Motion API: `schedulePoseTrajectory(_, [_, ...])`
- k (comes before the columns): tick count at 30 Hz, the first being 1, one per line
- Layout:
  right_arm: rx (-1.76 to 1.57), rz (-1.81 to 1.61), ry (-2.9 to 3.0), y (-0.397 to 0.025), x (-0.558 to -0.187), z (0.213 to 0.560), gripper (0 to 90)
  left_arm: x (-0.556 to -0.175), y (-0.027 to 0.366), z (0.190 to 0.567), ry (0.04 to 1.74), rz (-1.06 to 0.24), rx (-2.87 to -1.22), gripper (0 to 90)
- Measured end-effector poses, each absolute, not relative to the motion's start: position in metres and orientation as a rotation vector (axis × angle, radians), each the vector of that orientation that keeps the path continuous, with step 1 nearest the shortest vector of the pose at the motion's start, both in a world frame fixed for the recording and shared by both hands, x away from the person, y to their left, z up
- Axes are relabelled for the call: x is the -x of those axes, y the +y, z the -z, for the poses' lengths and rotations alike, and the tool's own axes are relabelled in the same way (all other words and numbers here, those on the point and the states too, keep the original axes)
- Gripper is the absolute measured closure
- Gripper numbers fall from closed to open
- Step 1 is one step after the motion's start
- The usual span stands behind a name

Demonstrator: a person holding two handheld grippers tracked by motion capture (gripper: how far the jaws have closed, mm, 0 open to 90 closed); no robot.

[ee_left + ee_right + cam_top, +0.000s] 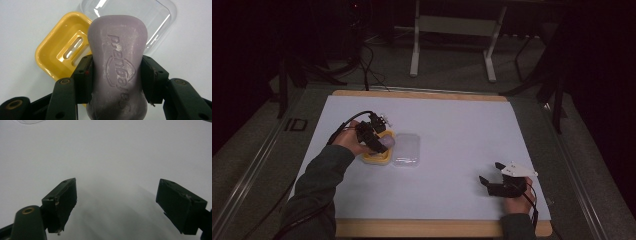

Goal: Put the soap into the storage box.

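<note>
My left gripper (117, 72) is shut on a lilac soap bar (117, 50) with raised lettering, held above a yellow soap dish (61, 53). In the high view the left gripper (379, 142) hovers over the yellow dish (373, 158), the soap bar (389, 142) poking out at its tip. A clear plastic lid (407, 150) lies flat just right of the dish; in the left gripper view the lid (155, 17) shows behind the soap. My right gripper (491, 173) stands open near the table's right front, its jaws wide apart over bare white surface (117, 195).
The white table sheet (452, 120) has a wooden edge (442, 229) at the front. Beyond the far edge stand metal frame legs (414, 50) and cables (367, 65) on the dark floor.
</note>
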State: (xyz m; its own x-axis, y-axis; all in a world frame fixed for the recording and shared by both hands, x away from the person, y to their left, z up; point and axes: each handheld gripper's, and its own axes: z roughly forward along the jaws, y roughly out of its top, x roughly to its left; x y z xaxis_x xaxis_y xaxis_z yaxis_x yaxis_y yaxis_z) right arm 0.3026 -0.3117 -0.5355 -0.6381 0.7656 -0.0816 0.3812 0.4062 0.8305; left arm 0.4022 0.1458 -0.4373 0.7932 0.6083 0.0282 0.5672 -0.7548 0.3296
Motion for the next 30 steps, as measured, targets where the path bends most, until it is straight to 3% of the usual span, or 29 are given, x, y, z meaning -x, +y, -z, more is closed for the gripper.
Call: schedulePoseTrajectory(30, [-0.975, -1.123, 2.212, -0.311, -0.302, 0.536, 16.8, -0.419, 0.156, 0.462, 1.118, -0.192, -2.616, 49.5])
